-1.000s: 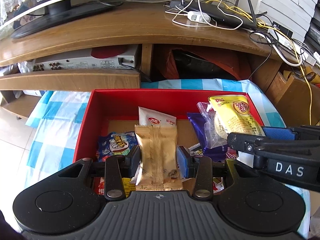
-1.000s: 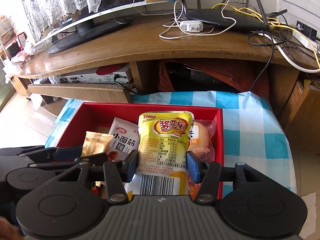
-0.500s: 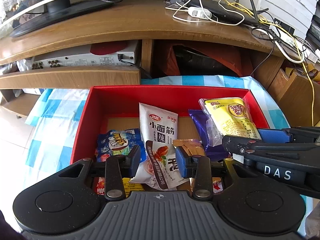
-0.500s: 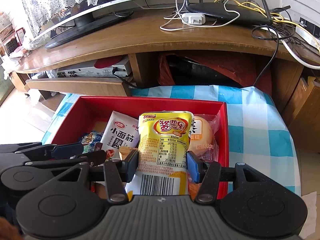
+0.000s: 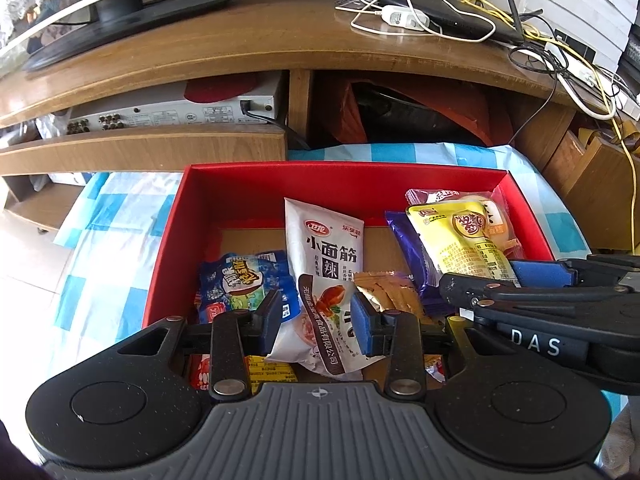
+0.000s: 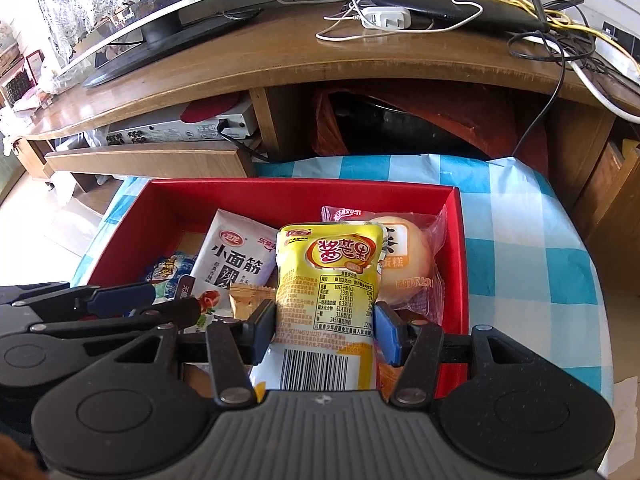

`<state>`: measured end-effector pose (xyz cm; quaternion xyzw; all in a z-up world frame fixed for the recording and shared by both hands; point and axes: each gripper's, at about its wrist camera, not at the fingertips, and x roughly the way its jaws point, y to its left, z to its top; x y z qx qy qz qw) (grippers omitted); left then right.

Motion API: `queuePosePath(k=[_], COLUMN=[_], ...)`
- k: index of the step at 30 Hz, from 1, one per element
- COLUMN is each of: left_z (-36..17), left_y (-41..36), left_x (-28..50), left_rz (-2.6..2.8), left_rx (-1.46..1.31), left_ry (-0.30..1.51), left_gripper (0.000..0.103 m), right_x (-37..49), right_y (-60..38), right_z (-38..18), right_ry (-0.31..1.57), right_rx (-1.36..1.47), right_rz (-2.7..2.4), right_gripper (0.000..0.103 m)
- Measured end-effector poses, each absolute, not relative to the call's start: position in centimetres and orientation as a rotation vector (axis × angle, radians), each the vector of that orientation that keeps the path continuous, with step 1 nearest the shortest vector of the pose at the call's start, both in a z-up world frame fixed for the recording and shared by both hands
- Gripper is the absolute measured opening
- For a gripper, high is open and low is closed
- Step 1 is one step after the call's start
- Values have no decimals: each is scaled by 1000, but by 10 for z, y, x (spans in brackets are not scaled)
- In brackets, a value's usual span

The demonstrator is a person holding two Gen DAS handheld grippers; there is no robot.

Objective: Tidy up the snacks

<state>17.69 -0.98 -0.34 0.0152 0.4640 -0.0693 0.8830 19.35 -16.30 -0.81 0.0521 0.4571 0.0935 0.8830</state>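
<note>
A red box [image 5: 344, 168] [image 6: 300, 184] holds the snacks. My left gripper [image 5: 318, 322] [image 6: 174, 300] hovers over its near side with the jaws narrow. A white packet [image 5: 324, 248] [image 6: 232, 256] lying in the box shows through the gap; I cannot tell if the pads touch it. A gold packet [image 5: 388, 288] [image 6: 248, 296] lies just right of those fingers. My right gripper [image 6: 326, 326] [image 5: 480, 276] has an upright yellow packet [image 6: 328, 272] [image 5: 460, 236] between its pads. Its jaws are opening, the pads still at the packet's sides.
Also in the box are a blue packet [image 5: 244, 276], a purple packet [image 5: 408, 248] and a wrapped bun [image 6: 408, 256]. The box sits on a blue-and-white checked cloth [image 6: 520, 264]. Behind it stands a wooden TV stand [image 5: 280, 40] with a receiver [image 5: 172, 116] and tangled cables [image 5: 440, 20].
The gold packet has left my left gripper's jaws and now lies in the box beside them. The right jaws stand slightly wider around the yellow packet.
</note>
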Motion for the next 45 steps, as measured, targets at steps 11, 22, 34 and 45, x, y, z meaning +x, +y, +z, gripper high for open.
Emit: queuePosePath(k=[11, 22, 34, 45], left_z=[-1, 8, 10, 17], left_y=[-8, -4, 0, -1], left_x=[177, 174, 172, 162], left_rz=[-135, -125, -84, -89], left_rx=[20, 16, -21, -3], left_ry=[962, 938, 962, 931], left_gripper=[49, 65, 86, 92], right_x=[197, 190, 182, 165], right_y=[-164, -169, -177, -181], right_z=[-6, 4, 10, 19], right_ry=[936, 910, 900, 885], right_rx=[119, 145, 174, 184], right_rz=[187, 173, 166, 171], right_gripper=[68, 68, 68, 69])
